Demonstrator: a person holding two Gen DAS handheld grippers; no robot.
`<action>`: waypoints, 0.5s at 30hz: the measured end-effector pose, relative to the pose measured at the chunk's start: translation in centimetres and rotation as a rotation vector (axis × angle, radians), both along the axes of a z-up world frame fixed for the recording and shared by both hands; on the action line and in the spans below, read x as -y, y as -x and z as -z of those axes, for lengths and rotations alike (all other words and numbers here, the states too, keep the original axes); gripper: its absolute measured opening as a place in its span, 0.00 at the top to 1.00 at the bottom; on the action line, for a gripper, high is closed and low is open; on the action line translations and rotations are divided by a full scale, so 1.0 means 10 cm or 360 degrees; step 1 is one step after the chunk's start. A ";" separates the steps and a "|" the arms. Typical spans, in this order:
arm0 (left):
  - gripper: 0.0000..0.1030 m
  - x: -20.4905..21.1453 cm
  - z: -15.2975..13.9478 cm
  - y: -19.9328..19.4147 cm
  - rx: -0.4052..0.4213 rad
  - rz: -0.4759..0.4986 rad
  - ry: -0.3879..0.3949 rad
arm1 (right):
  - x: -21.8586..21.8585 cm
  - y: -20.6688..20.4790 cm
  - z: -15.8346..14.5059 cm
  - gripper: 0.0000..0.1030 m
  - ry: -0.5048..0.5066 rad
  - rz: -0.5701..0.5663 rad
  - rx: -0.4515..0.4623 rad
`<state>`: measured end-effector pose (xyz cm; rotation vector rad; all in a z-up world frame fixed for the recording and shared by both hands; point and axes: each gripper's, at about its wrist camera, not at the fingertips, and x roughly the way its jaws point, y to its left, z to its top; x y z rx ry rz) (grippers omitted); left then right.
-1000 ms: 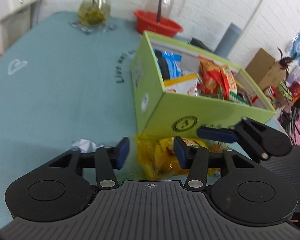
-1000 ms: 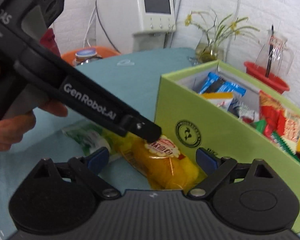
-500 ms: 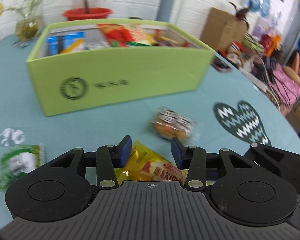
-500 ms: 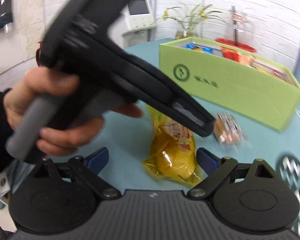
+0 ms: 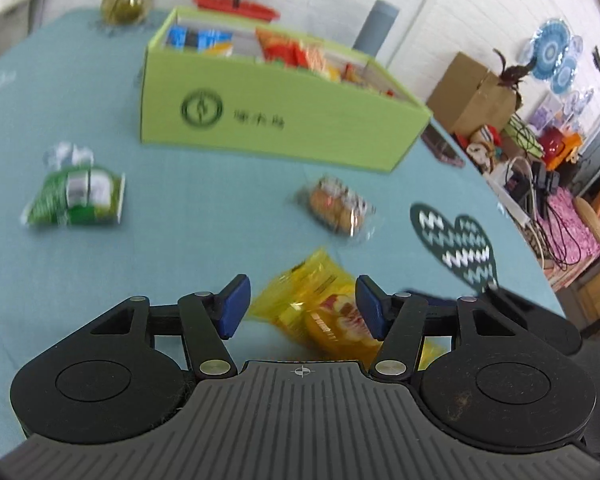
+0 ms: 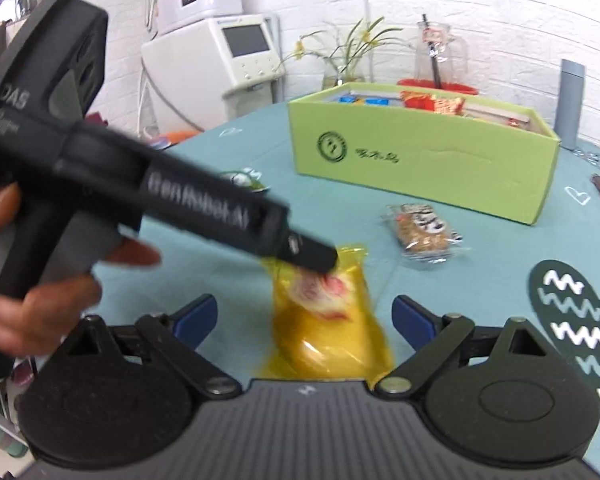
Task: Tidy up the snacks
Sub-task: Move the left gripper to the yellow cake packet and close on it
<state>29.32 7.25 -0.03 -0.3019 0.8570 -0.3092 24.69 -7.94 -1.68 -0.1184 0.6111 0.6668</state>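
Left hand-held gripper [image 5: 298,300] has just been opening; its jaws stand apart around the yellow snack bag [image 5: 332,312] without pressing it, while the right hand-held gripper [image 6: 304,320] waits wide open on either side. One should probably close squarely on the bag's middle. The bag lies on the teal table [image 5: 204,216], in front of the green box [image 5: 276,120]; a cluttered room lies behind.

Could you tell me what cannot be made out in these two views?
- Yellow plastic snack bag: print blurred in both views; lower end hidden by left gripper.
- Green cardboard box: far contents behind its wall, right wrist view.
- Green snack packet: label motion-blurred, left wrist view.
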 end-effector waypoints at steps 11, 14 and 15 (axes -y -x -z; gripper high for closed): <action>0.56 -0.08 0.03 0.16 -0.0012 -0.0030 0.0110 | -0.01 0.21 0.06 0.10 0.0055 -0.0008 -0.0055; 0.56 -0.09 0.05 0.20 -0.0024 -0.0041 0.0125 | -0.01 0.34 0.02 0.10 0.0043 -0.0039 -0.0021; 0.53 -0.08 0.05 0.21 -0.0022 -0.0030 0.0120 | 0.00 0.36 0.01 0.10 0.0049 -0.0019 0.0005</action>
